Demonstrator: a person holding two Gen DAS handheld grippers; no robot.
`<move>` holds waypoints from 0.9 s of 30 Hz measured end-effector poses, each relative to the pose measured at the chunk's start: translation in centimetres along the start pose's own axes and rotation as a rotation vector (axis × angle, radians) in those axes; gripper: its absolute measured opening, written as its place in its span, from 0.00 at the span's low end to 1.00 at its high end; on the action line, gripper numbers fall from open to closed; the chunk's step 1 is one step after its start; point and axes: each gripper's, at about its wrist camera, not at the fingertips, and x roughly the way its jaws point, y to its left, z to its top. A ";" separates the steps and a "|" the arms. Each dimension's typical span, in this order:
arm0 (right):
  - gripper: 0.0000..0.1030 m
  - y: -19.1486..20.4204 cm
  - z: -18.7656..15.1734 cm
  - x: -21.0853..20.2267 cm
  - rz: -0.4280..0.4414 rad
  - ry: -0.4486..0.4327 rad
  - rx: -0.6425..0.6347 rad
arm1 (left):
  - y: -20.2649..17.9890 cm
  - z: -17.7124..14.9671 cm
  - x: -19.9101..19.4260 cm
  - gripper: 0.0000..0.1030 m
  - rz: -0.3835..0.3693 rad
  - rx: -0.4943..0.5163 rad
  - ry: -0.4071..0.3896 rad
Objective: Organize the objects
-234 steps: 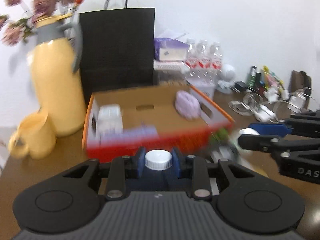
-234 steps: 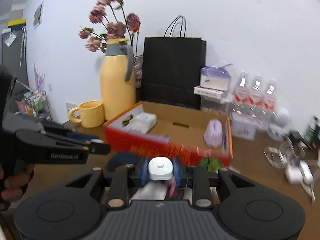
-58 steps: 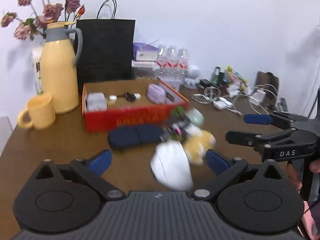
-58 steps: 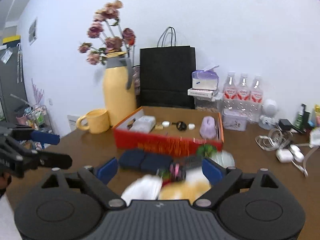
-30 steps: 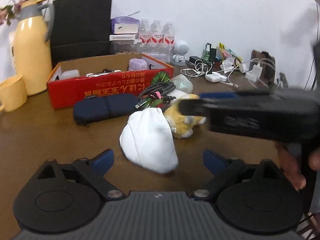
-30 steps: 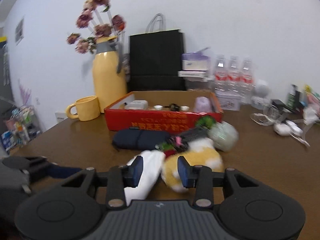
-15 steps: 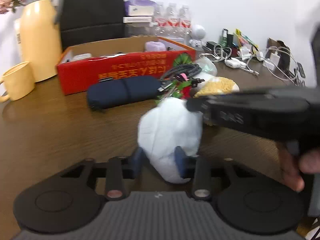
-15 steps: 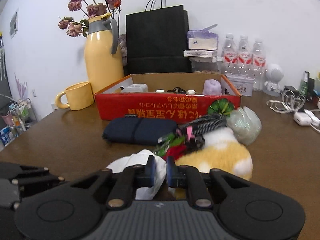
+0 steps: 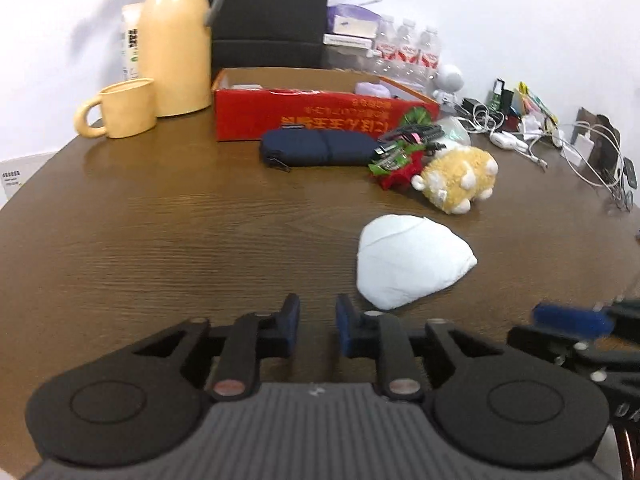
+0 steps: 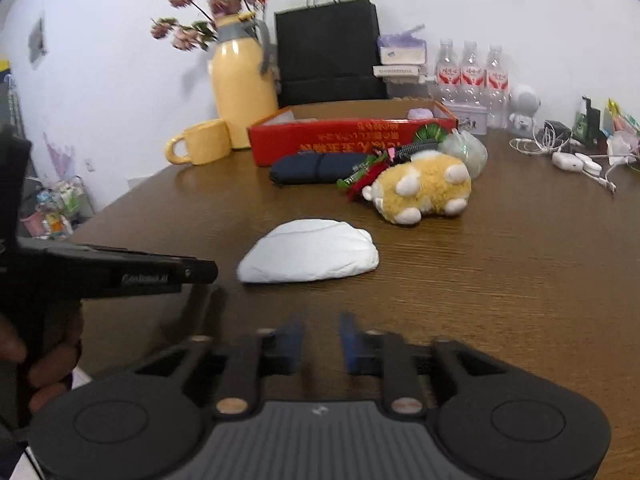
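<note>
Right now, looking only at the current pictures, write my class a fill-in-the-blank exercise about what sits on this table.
1. The plush toy is yellow and ____.
2. The mug stands beside the yellow ____.
3. The dark blue pouch lies in front of the ____ box.
4. Neither the left hand-held gripper nor the right hand-held gripper holds the white ____.

Missing words: white; jug; red; bundle

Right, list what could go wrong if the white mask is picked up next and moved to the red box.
1. The white mask lies flat and soft on the table; a tool may pinch only a thin edge and drop it.
2. The plush toy, the cables and the dark pouch lie in front of the red box, so a low carry might snag them.
3. Left tool and right tool sit close together and could collide.
</note>
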 end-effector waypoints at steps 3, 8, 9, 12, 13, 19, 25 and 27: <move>0.40 -1.6 1.0 0.7 -0.071 -0.024 0.010 | 0.4 0.4 -0.2 0.38 -0.012 -0.036 0.001; 0.40 -4.2 3.4 4.9 -0.007 0.003 0.010 | -1.6 0.8 0.7 0.57 -0.076 -0.012 0.011; 0.40 -4.3 4.1 6.0 0.004 0.017 -0.001 | -2.1 0.7 1.1 0.57 -0.077 -0.002 0.015; 0.40 -4.4 5.5 8.6 0.059 0.043 -0.011 | -2.8 0.7 2.2 0.48 -0.099 0.003 0.036; 0.40 -4.4 5.9 9.4 0.071 0.053 -0.010 | -2.8 0.7 2.6 0.43 -0.097 -0.002 0.033; 0.31 -3.7 6.2 11.2 0.084 0.077 0.009 | -2.2 1.0 3.3 0.33 -0.040 0.005 0.008; 0.17 -2.7 3.7 8.2 0.019 0.030 0.085 | -2.3 0.8 2.7 0.31 -0.021 -0.001 0.018; 0.14 -2.4 2.8 7.3 0.000 0.013 0.108 | -2.7 0.4 2.5 0.31 -0.029 0.022 0.011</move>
